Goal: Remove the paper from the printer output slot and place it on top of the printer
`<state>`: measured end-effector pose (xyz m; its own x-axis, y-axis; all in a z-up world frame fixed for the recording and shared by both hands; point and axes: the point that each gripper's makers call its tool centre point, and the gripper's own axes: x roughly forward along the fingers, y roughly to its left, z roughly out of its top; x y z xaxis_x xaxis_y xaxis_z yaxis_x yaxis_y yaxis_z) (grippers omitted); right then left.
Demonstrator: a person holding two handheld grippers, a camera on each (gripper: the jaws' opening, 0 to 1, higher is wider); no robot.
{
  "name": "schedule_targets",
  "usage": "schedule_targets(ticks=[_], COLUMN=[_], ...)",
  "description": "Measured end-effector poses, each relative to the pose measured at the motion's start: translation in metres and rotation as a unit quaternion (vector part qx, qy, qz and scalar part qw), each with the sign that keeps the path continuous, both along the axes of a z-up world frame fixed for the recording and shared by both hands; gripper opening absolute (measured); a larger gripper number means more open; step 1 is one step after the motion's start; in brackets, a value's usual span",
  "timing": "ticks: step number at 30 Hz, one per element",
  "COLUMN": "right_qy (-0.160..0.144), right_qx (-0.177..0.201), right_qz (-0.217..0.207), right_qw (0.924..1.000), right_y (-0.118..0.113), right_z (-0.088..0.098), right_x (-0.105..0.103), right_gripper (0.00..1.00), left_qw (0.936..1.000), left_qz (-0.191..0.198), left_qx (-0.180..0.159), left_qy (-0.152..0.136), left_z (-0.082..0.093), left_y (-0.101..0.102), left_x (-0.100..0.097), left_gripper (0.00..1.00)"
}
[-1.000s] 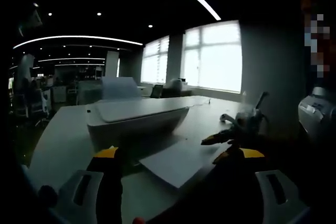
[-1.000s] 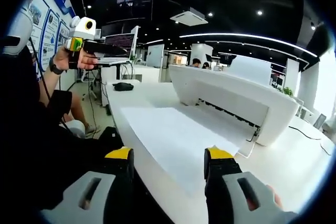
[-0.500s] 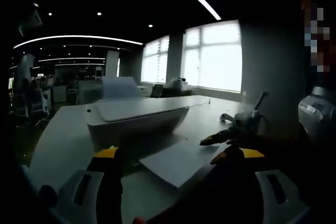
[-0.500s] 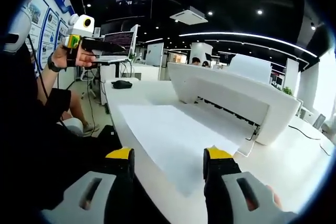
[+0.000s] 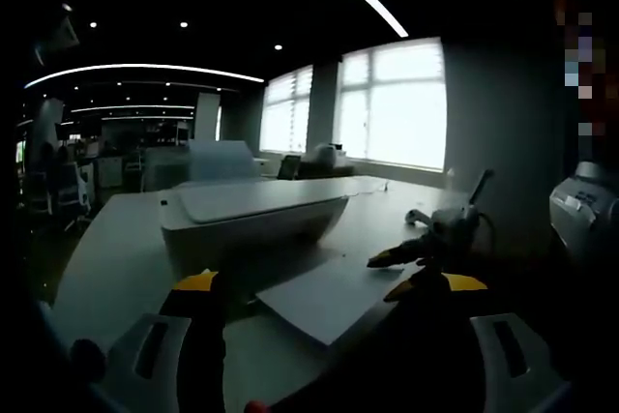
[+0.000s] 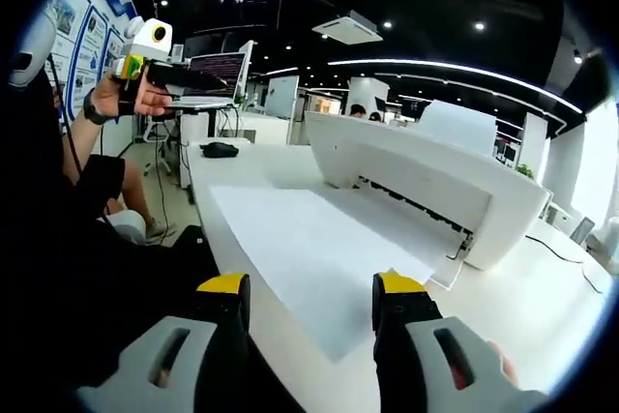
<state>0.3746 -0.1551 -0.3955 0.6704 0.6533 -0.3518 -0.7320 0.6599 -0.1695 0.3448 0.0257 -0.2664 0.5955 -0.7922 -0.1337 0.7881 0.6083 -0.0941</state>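
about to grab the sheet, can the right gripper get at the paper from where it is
Probably yes. The right gripper is open, its jaws straddling the near edge of the paper that sticks out from the printer, with nothing between.

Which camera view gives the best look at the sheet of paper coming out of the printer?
The right gripper view: the paper is bright, large and close, lying flat from the printer slot toward the right tool. The left gripper view shows the same sheet dimmer and smaller.
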Motion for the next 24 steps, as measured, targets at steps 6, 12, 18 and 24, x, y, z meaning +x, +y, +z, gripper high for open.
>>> schedule_targets(ticks=[6, 12, 18, 24], right_qy=[-0.003, -0.004, -0.009, -0.009], right_qx=[0.003, 0.006, 0.010, 0.017], right_qz=[0.001, -0.001, -0.002, 0.000], right_qw=[1.0000, 1.0000, 0.9999, 0.9998], right_y=[0.0011, 0.0016, 0.0013, 0.0017], right_z=[0.0011, 0.0019, 0.0045, 0.0064], right_x=[0.0004, 0.0009, 0.0015, 0.0018], right_gripper=[0.42, 0.40, 0.38, 0.38], left_qw=[1.0000, 1.0000, 1.0000, 0.9999], left_qz=[0.000, -0.004, -0.004, -0.008], left_qx=[-0.002, -0.006, -0.008, -0.008], left_qy=[0.000, 0.000, 0.000, -0.001], left_z=[0.0007, 0.0014, 0.0018, 0.0025], left_y=[0.0005, -0.0007, -0.0011, -0.0028], left_x=[0.0001, -0.0010, -0.0013, -0.0030], left_gripper=[0.93, 0.93, 0.94, 0.94])
